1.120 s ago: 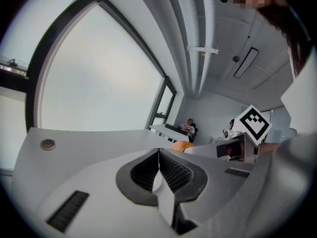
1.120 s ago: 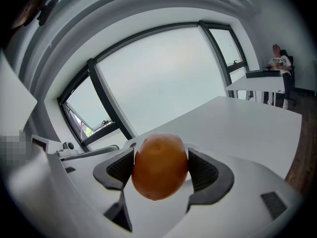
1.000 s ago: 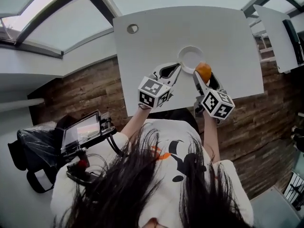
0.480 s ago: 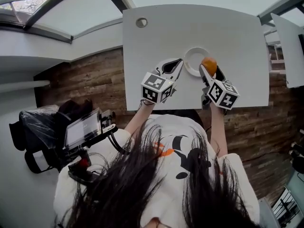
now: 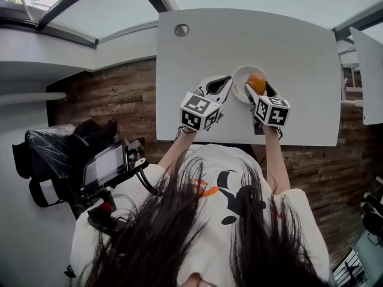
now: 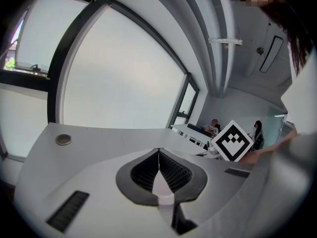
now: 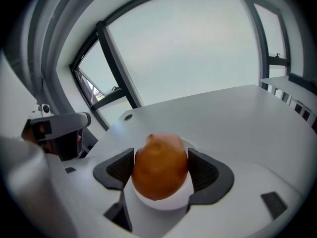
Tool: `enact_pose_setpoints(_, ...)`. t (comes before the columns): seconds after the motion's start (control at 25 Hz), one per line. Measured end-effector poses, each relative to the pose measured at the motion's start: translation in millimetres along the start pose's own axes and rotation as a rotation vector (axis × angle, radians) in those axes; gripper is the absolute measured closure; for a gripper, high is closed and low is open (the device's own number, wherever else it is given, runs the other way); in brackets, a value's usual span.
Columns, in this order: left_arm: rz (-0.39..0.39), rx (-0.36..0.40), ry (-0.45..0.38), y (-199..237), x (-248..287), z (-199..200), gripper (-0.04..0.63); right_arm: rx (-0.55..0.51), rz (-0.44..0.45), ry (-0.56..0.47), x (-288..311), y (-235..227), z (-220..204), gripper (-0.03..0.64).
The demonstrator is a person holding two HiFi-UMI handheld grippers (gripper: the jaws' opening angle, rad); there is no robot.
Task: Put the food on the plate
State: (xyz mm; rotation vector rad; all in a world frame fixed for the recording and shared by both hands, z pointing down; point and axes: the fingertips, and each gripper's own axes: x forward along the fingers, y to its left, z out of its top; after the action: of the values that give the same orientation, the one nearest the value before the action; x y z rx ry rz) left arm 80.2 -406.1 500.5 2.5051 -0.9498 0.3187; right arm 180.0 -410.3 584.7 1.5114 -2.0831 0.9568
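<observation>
An orange fruit (image 5: 257,83) is held over a small white plate (image 5: 239,76) near the front edge of the white table (image 5: 287,40). My right gripper (image 5: 257,87) is shut on it. In the right gripper view the fruit (image 7: 159,165) fills the gap between the two dark pads, with the plate's white rim (image 7: 171,201) showing just below it. My left gripper (image 5: 225,81) lies just left of the plate. Its jaws (image 6: 158,155) are shut with nothing between them.
A round metal grommet (image 5: 181,30) sits in the table's far left corner. Another white table (image 5: 366,70) stands to the right. A black bag (image 5: 42,160) and a rig with a screen (image 5: 105,163) are on the floor at left. People sit far off (image 6: 214,127).
The right gripper has carried the fruit a little leftwards, from the plate's right rim to over the plate. The left gripper keeps its place beside the plate.
</observation>
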Motion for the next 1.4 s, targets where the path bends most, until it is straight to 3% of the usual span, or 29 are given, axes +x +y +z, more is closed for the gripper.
enact_pose_setpoints(0.4,0.018,-0.008,0.010,8,2,4,0.591,-0.200,0.000,0.104,30,2,-8,0.278)
enact_pose_setpoints(0.72,0.016,-0.006,0.011,9,2,3,0.591,-0.148,0.048,0.061,30,4,-8,0.278)
enact_pose_setpoints(1.4,0.008,0.003,0.004,10,5,4,0.591,-0.099,0.044,0.053,23,6,-10,0.278)
